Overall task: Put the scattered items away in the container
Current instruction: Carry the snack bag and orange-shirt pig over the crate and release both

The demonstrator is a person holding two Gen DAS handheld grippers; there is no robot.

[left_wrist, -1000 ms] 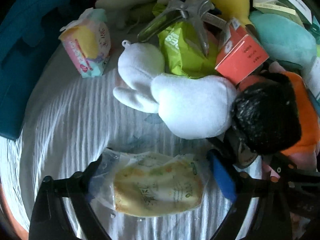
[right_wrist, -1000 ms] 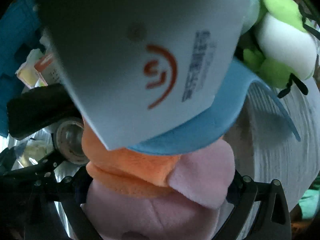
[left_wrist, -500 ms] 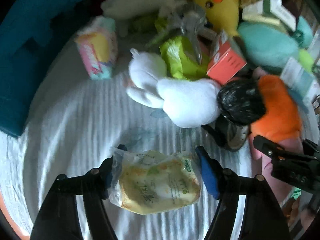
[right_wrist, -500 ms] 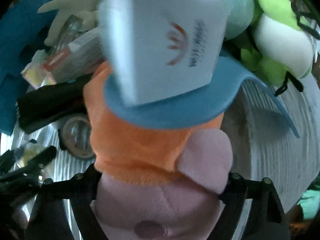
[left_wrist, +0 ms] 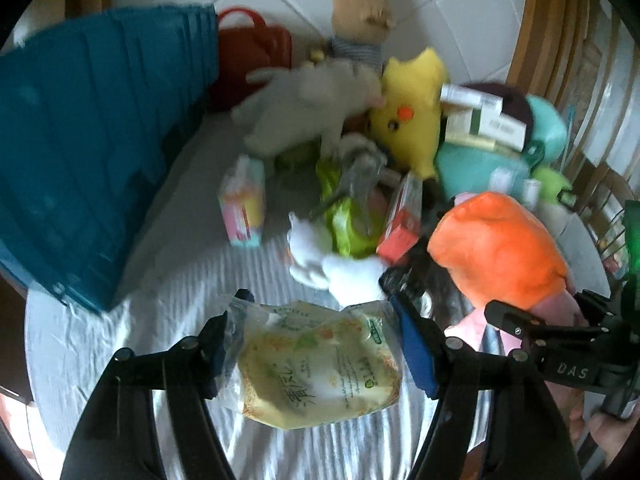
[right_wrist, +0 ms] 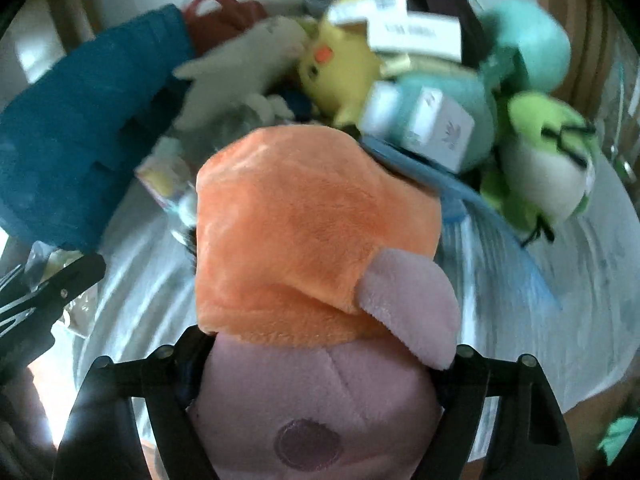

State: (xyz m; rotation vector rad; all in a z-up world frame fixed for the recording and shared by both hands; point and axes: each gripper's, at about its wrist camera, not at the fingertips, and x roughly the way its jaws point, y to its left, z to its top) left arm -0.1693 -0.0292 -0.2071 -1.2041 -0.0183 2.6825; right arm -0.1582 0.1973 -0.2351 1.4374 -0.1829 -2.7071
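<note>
My left gripper [left_wrist: 316, 320] is shut on a yellow-green snack packet [left_wrist: 320, 364] and holds it above the white striped cloth [left_wrist: 180, 280]. A pink plush toy in an orange top [right_wrist: 312, 220] sits between the fingers of my right gripper [right_wrist: 320, 348]. The right jaws are closing and press on the plush's pink head. The left wrist view shows the same plush [left_wrist: 500, 248] at the right, lifted off the pile. The teal-blue container [left_wrist: 80, 140] stands at the left, also seen from the right wrist as the blue container [right_wrist: 80, 140].
A pile lies behind: yellow plush [left_wrist: 412, 108], white plush [left_wrist: 344, 272], pastel tissue pack [left_wrist: 244, 208], red box [left_wrist: 400, 224], metal tongs [left_wrist: 360, 168], teal plush [left_wrist: 480, 168], green frog plush [right_wrist: 548, 152], white box [right_wrist: 440, 132]. A red bag [left_wrist: 252, 52] sits at the back.
Both grippers have closed on their items and risen, lifting the packet and the plush. The white box that lay on the plush now rests back in the pile.
</note>
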